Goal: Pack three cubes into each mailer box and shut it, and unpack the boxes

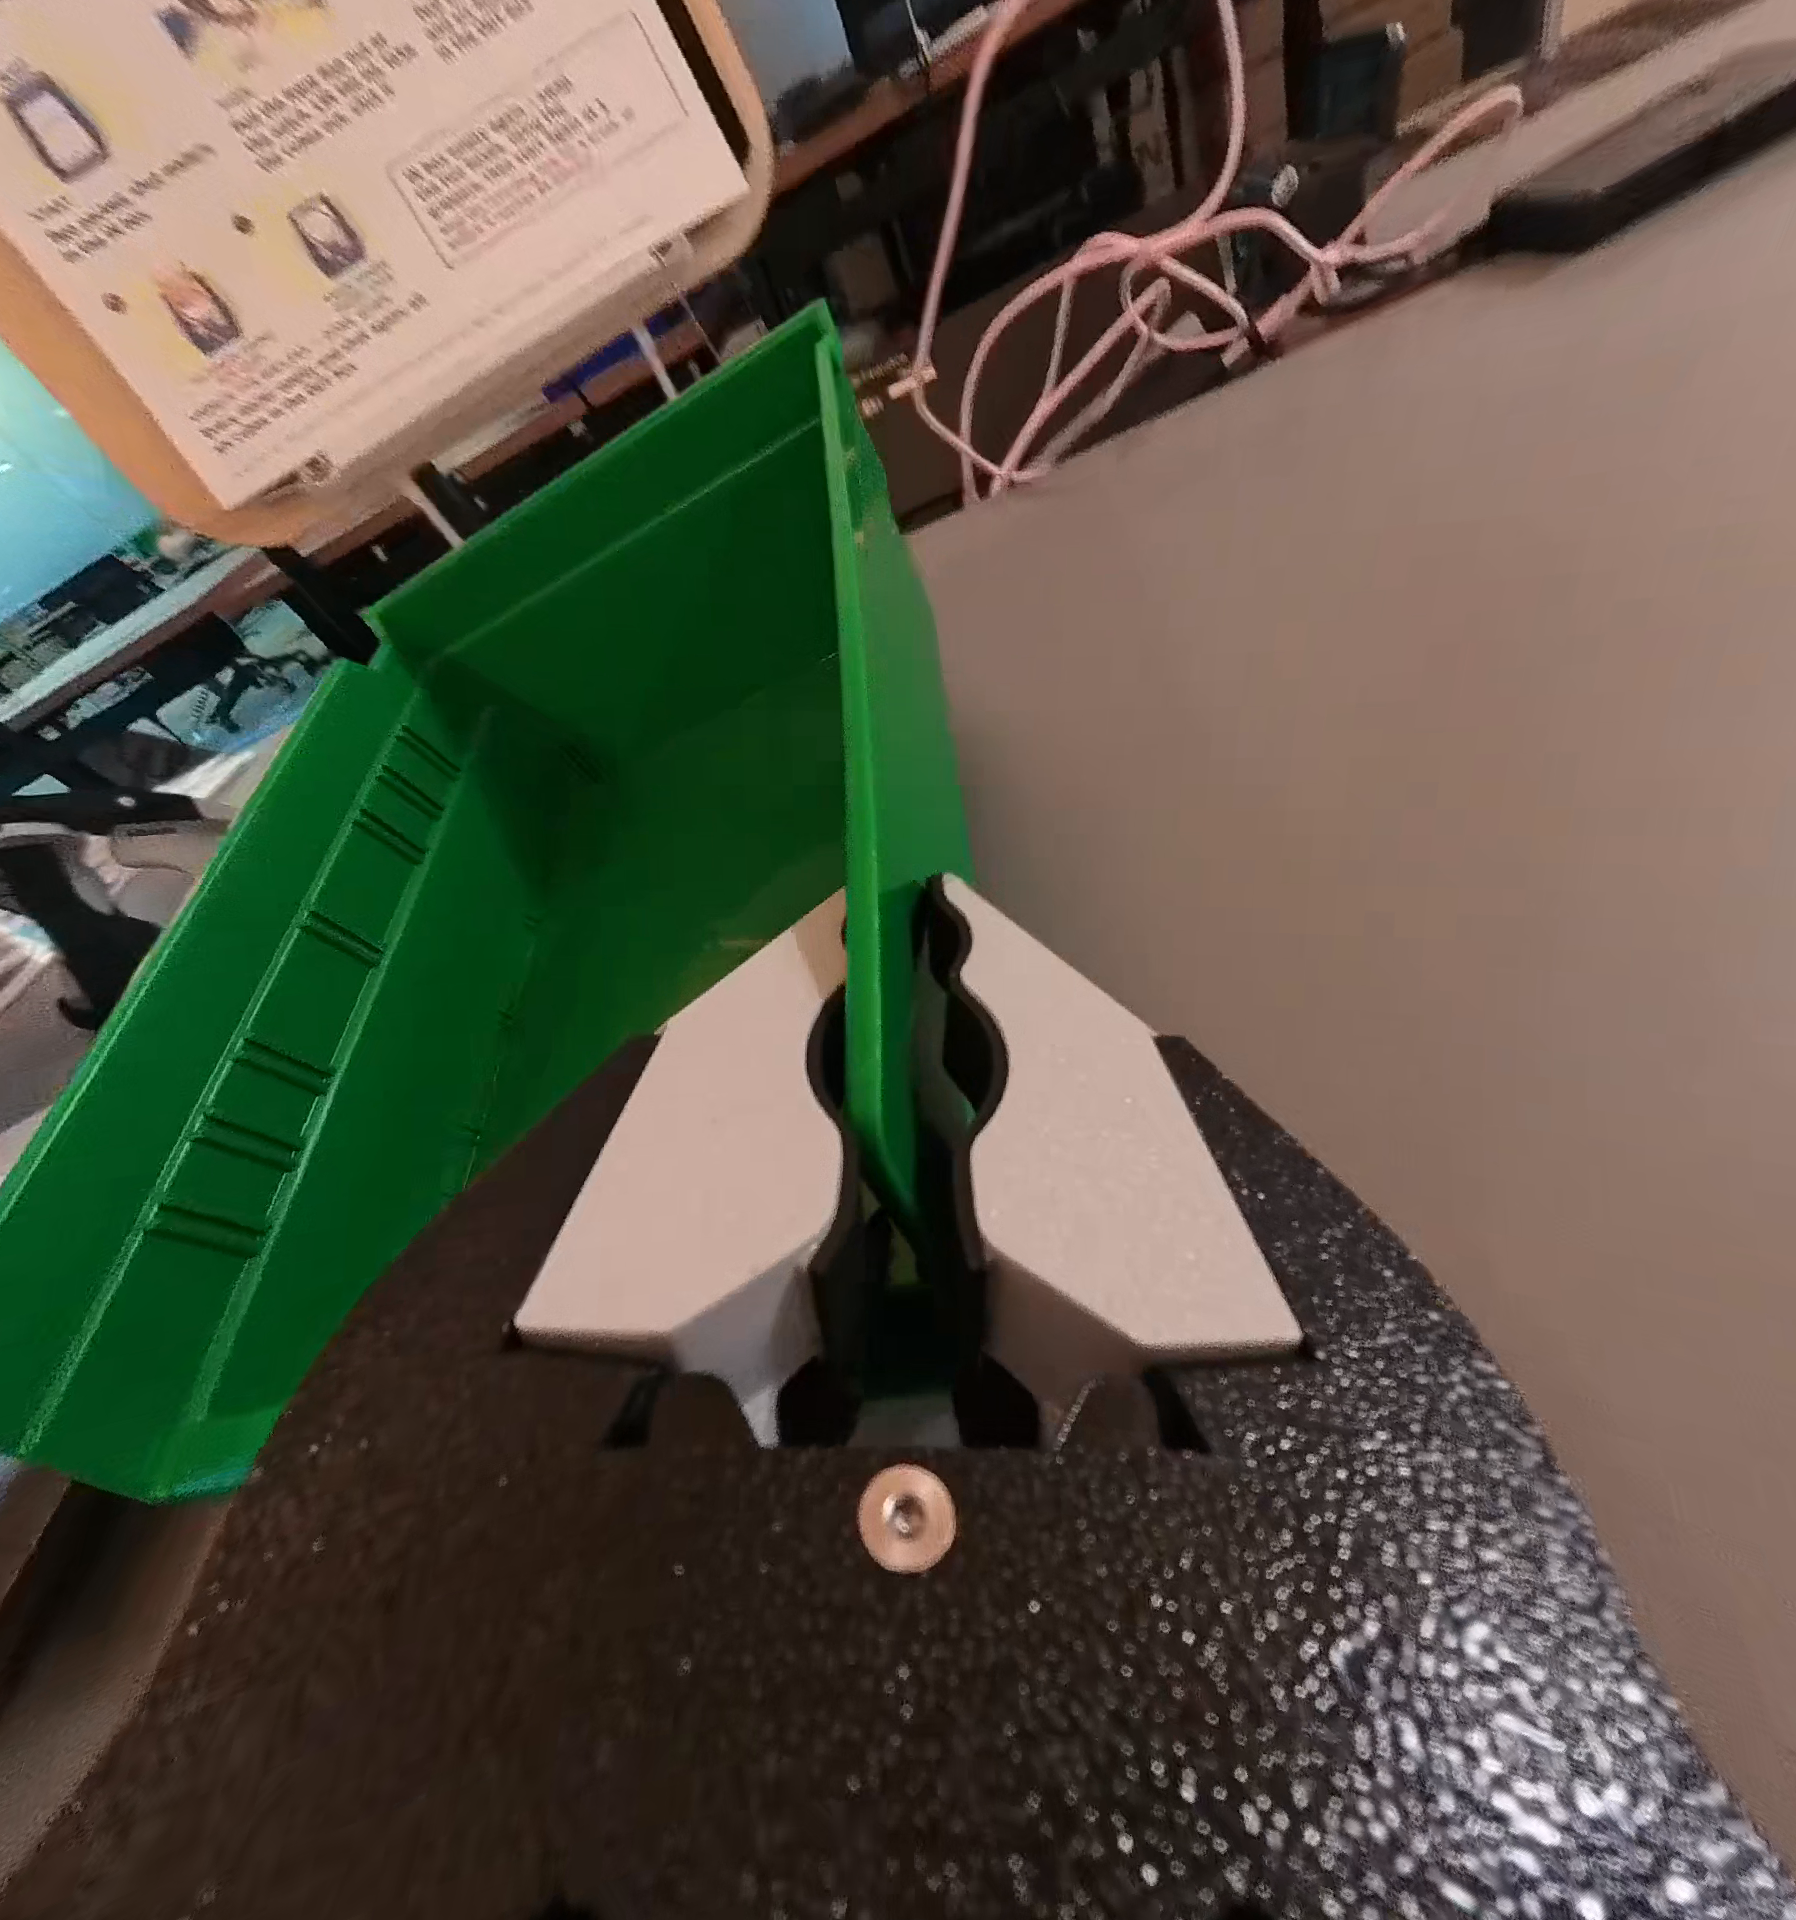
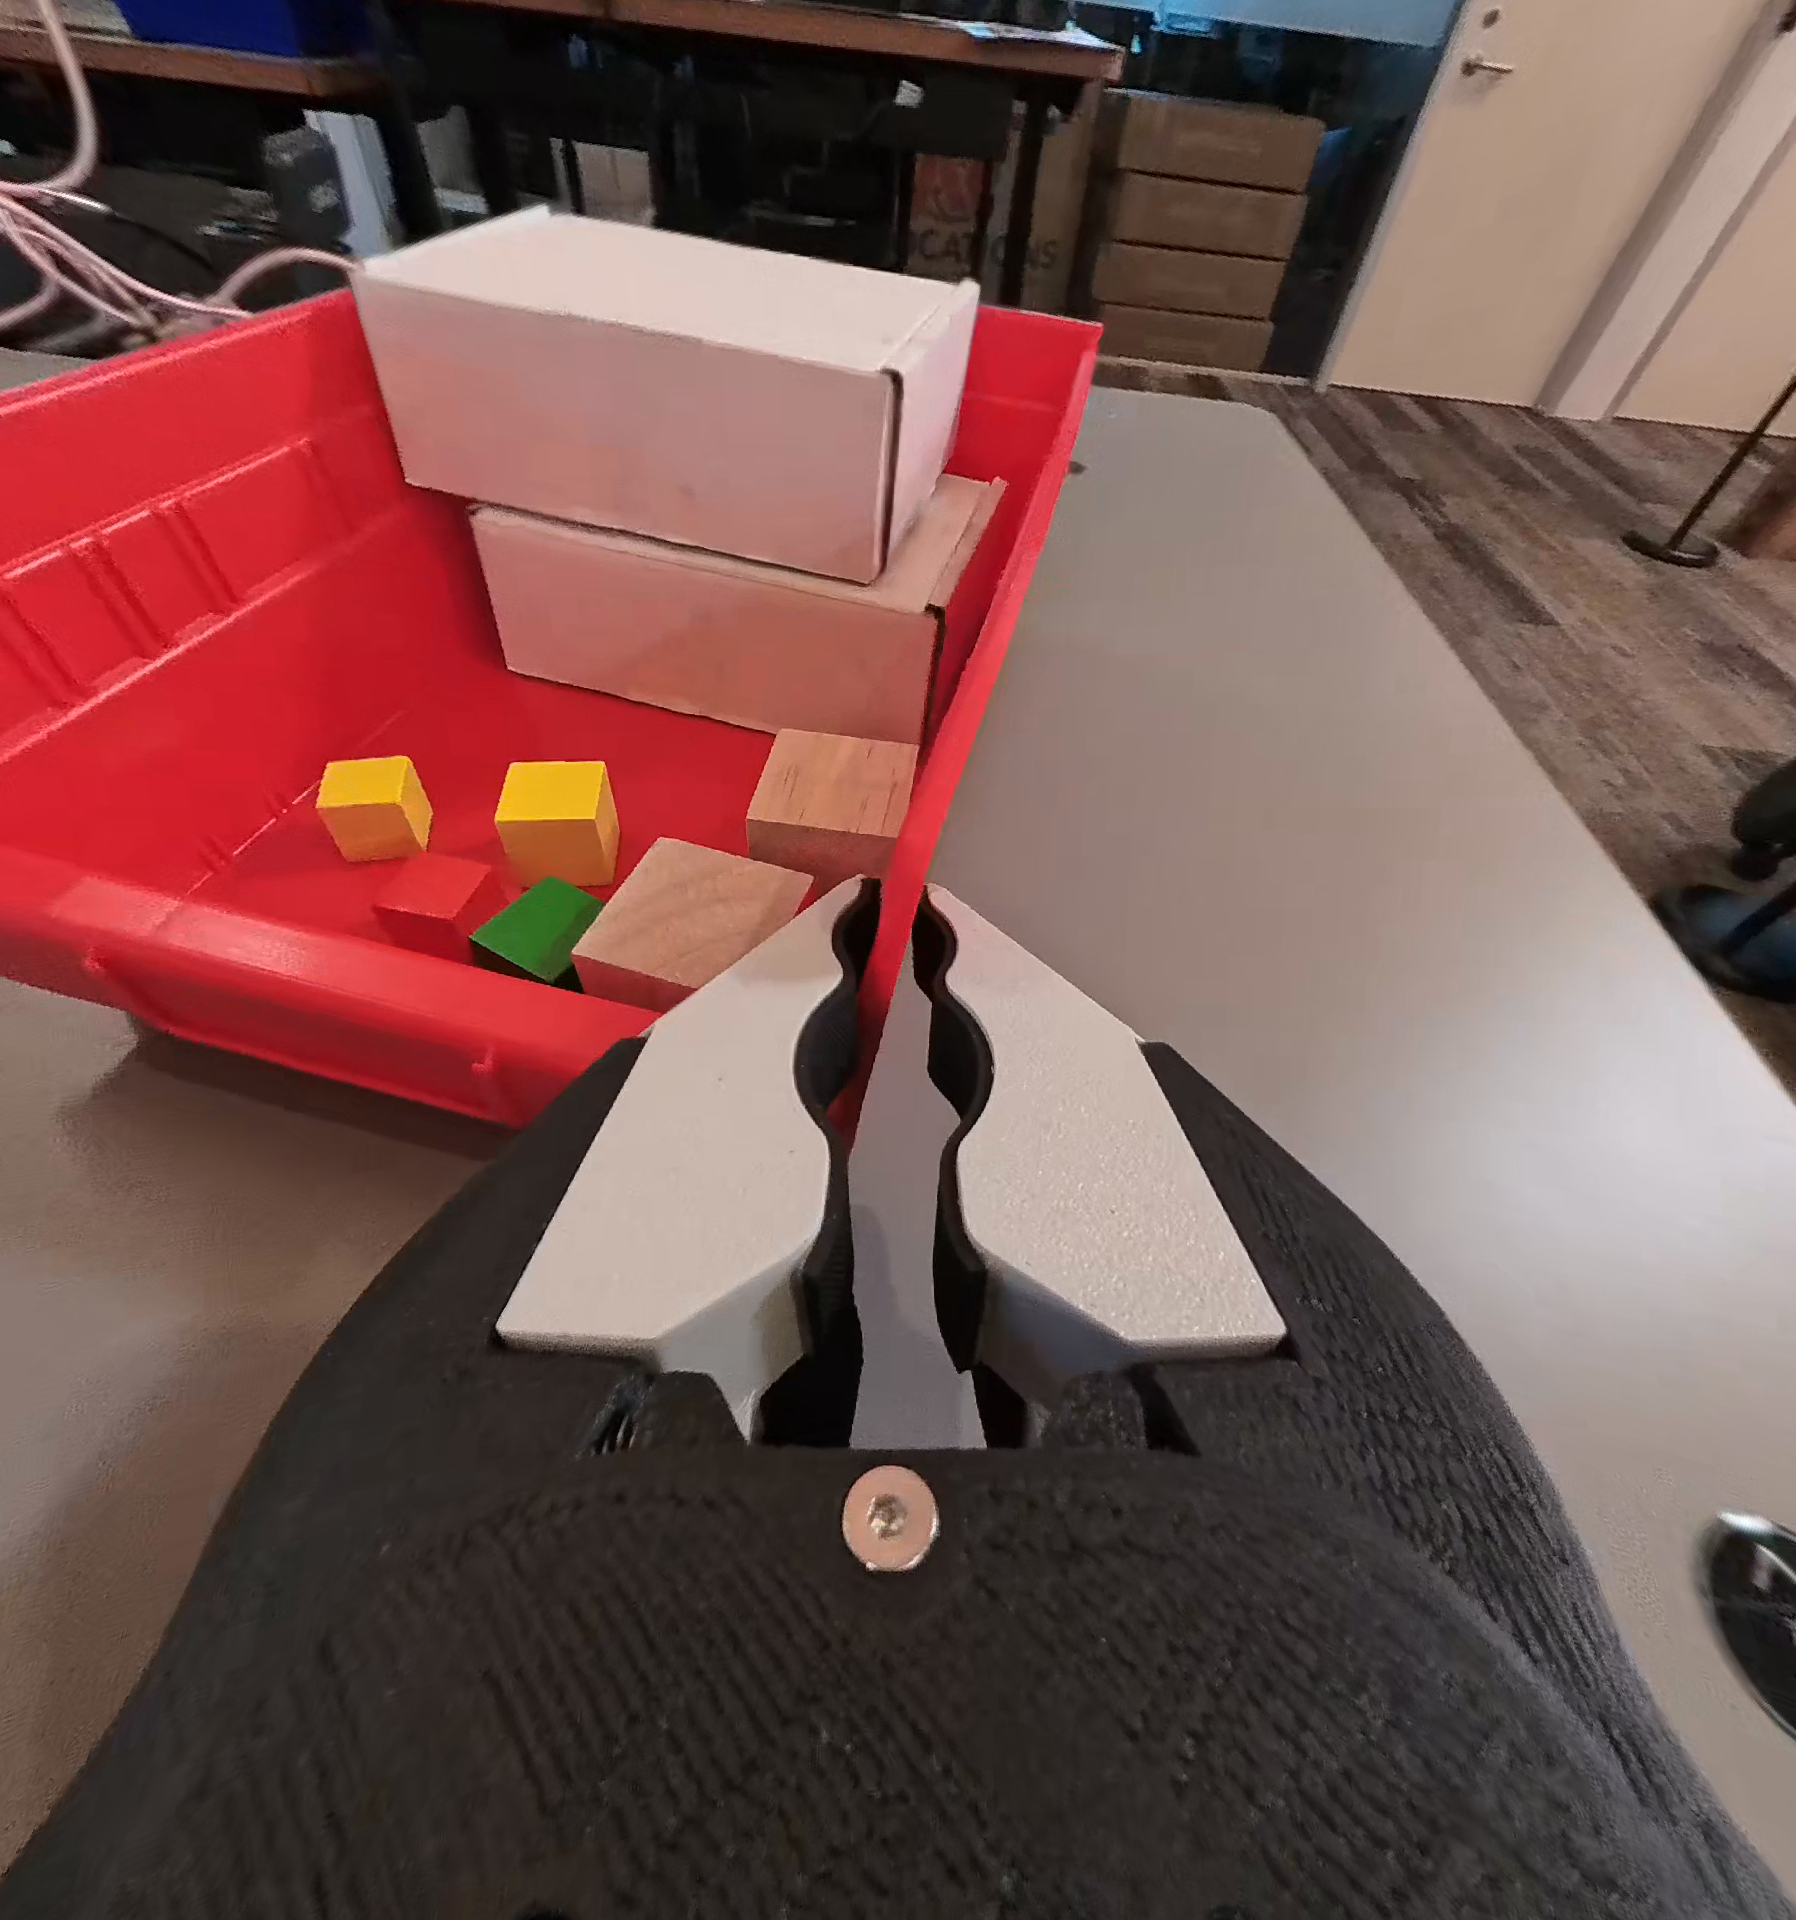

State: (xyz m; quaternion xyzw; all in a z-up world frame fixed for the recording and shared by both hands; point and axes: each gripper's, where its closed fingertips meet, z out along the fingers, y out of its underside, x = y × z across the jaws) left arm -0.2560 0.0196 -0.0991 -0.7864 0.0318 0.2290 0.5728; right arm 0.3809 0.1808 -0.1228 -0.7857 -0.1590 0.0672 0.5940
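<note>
Clamping green bin [image 1: 603, 831] wall, left gripper [image 1: 889, 904]; right gripper [image 2: 894, 894] pinching red bin [image 2: 198, 582] wall

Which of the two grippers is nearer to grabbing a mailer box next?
Probably the right gripper: it sits at the red bin holding the white mailer boxes and cubes. The left gripper pinches the wall of an empty green bin.

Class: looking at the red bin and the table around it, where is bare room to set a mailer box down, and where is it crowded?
Free: the grey table right of the red bin, and the green bin, which looks empty. Crowded: the red bin's far end holds two stacked white mailer boxes, its near end loose cubes.
</note>
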